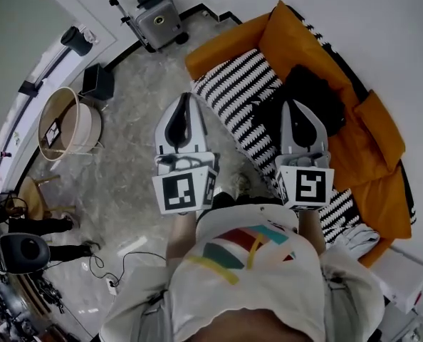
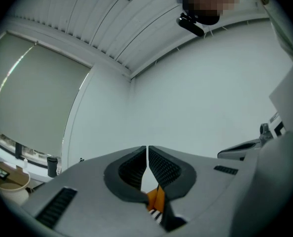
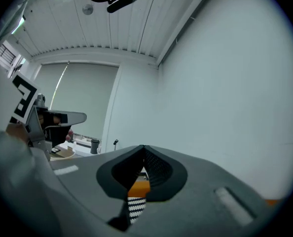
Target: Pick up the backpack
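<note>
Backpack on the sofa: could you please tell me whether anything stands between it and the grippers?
Nothing visible does. The backpack lies uncovered on the sofa; the left gripper and right gripper hang in clear air, jaws shut.

Two tools, one left tool (image 1: 186, 98), one right tool (image 1: 297, 105); one black backpack (image 1: 320, 84), one orange sofa (image 1: 222, 47), one black-and-white striped throw (image 1: 233, 84), one wheeled grey suitcase (image 1: 159, 20), one small black box (image 1: 97, 82)
</note>
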`<state>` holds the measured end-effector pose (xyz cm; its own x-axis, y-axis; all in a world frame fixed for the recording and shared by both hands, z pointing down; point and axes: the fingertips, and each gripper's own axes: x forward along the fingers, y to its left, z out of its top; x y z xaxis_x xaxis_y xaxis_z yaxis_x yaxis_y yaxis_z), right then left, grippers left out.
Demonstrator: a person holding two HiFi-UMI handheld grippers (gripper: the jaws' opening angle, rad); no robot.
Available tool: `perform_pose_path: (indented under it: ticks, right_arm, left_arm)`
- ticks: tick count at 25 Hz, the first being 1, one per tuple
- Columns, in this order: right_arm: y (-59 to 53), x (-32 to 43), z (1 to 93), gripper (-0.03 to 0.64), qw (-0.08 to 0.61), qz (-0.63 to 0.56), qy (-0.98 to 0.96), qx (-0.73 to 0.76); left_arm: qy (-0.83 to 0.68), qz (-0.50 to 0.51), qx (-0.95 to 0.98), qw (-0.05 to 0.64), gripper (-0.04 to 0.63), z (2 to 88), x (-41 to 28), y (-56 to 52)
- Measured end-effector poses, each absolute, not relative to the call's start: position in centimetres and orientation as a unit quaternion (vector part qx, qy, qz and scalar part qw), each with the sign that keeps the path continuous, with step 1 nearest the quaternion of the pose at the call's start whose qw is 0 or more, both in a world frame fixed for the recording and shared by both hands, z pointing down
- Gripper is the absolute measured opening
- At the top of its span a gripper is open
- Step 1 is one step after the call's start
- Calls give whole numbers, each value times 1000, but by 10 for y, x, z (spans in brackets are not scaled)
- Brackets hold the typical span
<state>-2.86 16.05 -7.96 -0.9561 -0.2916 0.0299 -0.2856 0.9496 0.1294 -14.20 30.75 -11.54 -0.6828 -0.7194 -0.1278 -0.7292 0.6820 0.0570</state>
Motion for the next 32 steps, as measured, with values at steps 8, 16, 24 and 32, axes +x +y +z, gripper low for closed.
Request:
perform_pose_path:
  ticks: [8,16,24,32]
  right_arm:
    - [160,-25,-77,3,41,-81,-978,187]
    - [141,-15,-99,3,25,-78,-946,313]
    - [117,46,-109,3,13,-67,-891,448]
    - [114,104,-107,3,11,-64,-828,557]
  left_arm:
    - [887,61,-455,42,23,-110,-143,281]
    - [811,53,-580,53,23,-125,-154,207]
    - [730,55,-679,57,23,-139,-112,142]
    - [657,49,-749,64,23,-145,-69,106]
